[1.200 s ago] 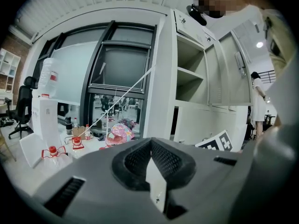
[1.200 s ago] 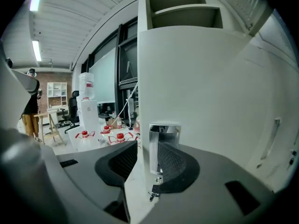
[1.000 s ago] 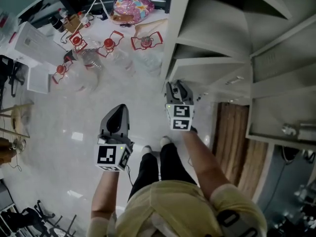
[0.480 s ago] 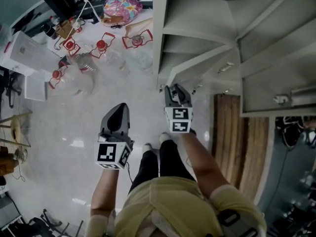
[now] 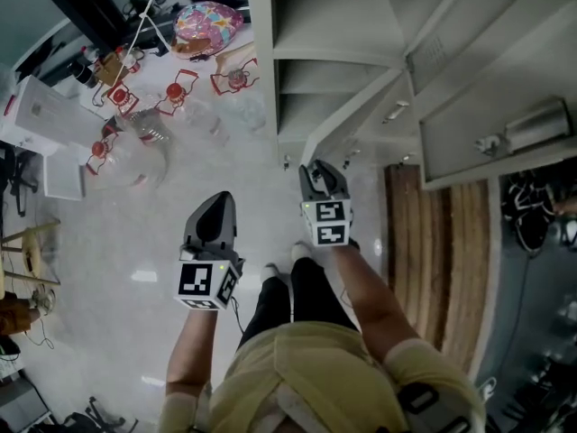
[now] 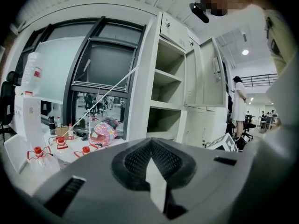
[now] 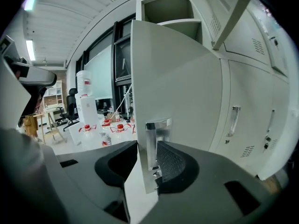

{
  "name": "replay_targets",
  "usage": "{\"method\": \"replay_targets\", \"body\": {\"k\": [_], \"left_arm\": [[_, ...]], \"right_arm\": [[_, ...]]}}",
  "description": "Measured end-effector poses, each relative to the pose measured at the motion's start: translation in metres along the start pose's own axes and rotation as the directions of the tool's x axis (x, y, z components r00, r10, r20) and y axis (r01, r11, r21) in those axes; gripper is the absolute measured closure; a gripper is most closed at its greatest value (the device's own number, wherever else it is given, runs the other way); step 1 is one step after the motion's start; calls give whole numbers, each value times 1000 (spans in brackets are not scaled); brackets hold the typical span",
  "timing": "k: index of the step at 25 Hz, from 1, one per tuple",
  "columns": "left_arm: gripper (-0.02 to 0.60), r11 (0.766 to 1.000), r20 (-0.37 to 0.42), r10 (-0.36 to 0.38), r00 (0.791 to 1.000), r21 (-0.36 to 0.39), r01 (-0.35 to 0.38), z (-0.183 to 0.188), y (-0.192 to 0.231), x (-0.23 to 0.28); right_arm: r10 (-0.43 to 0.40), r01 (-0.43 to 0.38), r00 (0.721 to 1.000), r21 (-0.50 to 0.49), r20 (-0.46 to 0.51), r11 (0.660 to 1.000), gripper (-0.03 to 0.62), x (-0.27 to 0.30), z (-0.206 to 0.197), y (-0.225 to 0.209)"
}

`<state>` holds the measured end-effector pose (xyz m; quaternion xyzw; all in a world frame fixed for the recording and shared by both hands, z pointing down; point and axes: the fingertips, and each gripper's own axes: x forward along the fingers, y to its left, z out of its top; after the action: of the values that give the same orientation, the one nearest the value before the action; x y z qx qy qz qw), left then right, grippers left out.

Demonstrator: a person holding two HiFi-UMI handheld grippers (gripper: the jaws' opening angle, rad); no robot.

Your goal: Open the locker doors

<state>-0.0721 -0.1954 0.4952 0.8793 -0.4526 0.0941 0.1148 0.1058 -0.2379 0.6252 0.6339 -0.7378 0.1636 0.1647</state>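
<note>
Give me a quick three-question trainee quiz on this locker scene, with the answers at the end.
1. True or false: the left tongs grip the door.
2. The right tongs clamp: A) a cup B) the door C) nothing.
3. Fill in: the shelves hold ___.
Key: 1 false; 2 B; 3 nothing.

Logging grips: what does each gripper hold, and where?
The right gripper grips the door at its edge handle; the left gripper, shut, holds nothing.
</note>
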Motion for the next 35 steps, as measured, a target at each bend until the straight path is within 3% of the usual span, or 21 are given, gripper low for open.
{"method": "replay_targets", "body": {"k": [6,13,20,35], "left_arm": [[578,999,-24,-34,999,9,34,-1,-17,3],[577,995,6,-92,996,39,92,2,-39,11],[577,988,-33,-155,987,9,155,-6,-64,17],[577,960,-28,-274,961,57,275,1,-104,39]], "right_arm": [[-18,18,1000,11,-14,1000,471,-25,-12,-10],[-69,71,997,39,-42,997,471,-57,-27,-29],[-123,126,990,42,-66,991,471,-84,-40,-50],[-269,276,960,115,-72,954,471,-133,-52,-100]]}}
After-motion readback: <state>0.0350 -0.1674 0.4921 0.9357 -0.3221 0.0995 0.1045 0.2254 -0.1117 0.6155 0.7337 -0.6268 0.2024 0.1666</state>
